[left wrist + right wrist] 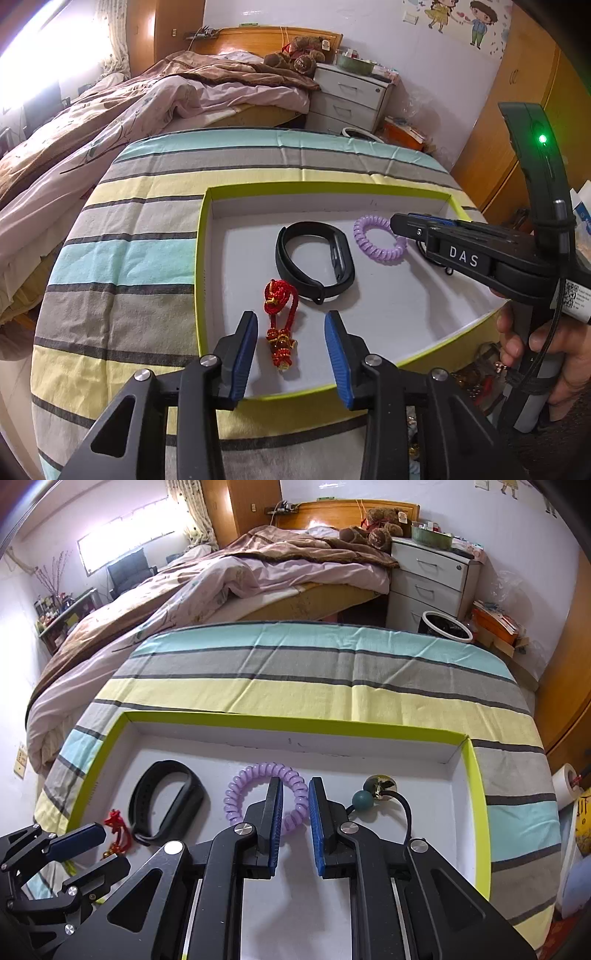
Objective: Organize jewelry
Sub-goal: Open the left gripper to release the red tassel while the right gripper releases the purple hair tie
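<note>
Left wrist view: left tool [291,349] released, jaws apart, blue pads either side of the red knotted charm [280,325] but not pressing it. Charm lies on the tray floor at 6 o'clock, near the front rim. White tray with lime-green rim [201,258] sits on a surface under a striped cloth [122,258]. Black fitness band [314,258] at tray centre, just beyond the charm at 12 o'clock. Purple spiral hair tie [376,238] at 2 o'clock of the band. Right tool [397,221] enters from 3 o'clock, tip over the hair tie; a hand [546,350] grips its handle.

Right wrist view: right tool [295,812] with a narrow gap, pads straddling the hair tie's [255,786] near-right arc; contact unclear, so cannot tell if clenched on it. Band [166,797] at 9 o'clock of the tie. Teal-and-gold bead piece on a black cord [373,790] at 3 o'clock. Charm [116,829] at far left beside the left tool [85,853].
</note>
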### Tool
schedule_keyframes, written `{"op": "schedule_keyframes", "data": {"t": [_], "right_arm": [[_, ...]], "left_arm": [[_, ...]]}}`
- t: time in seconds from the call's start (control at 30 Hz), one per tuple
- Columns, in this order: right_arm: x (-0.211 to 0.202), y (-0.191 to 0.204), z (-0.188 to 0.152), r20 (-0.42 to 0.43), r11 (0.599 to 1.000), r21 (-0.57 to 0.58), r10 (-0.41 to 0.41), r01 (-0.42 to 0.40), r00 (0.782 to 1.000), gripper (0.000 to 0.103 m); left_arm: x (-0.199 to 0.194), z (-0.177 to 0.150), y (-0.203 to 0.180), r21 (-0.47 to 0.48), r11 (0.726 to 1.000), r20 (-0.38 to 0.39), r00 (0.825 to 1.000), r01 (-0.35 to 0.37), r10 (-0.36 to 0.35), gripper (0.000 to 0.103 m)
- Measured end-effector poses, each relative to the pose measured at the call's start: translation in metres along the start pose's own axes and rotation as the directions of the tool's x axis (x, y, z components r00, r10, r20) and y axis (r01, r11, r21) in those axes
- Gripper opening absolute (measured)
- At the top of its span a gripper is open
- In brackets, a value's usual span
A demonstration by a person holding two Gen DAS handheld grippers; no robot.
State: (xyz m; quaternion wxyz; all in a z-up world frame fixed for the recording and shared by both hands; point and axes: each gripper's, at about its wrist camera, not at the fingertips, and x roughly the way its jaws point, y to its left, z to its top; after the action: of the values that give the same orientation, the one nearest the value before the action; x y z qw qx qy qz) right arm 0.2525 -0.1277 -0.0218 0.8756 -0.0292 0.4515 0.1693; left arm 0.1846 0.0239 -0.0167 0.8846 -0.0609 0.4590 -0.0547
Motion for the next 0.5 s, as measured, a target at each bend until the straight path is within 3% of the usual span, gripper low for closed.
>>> {"op": "schedule_keyframes", "data": {"t": [0.2,0.27,0.33,0.5], "right_arm": [[-0.024,-0.001,-0.005,0.042,1.0,0.004,0.014,-0.014,0.999,0.019],[-0.034,-0.001,-0.008,0.061,1.0,-0.001,0.017,-0.017,0.998,0.03],[-0.047,-0.003,-0.012,0.084,1.0,-0.003,0.023,-0.023,0.996,0.035],[-0.074,-0.008,-0.029,0.12,0.999,0.001,0.033,-0.033,0.992,0.035]], "left_arm": [[-0.021,-0.005,-0.003,-0.003,1.0,0.04,0.999,0.018,-0.018,0.038],[-0.03,-0.007,-0.006,0.005,1.0,0.057,0.998,0.024,-0.024,0.038],[-0.039,-0.009,-0.007,0.01,0.999,0.072,0.997,0.031,-0.032,0.038],[-0.056,-0.02,-0.011,0.012,0.999,0.096,0.994,0.048,-0.049,0.038]]}}
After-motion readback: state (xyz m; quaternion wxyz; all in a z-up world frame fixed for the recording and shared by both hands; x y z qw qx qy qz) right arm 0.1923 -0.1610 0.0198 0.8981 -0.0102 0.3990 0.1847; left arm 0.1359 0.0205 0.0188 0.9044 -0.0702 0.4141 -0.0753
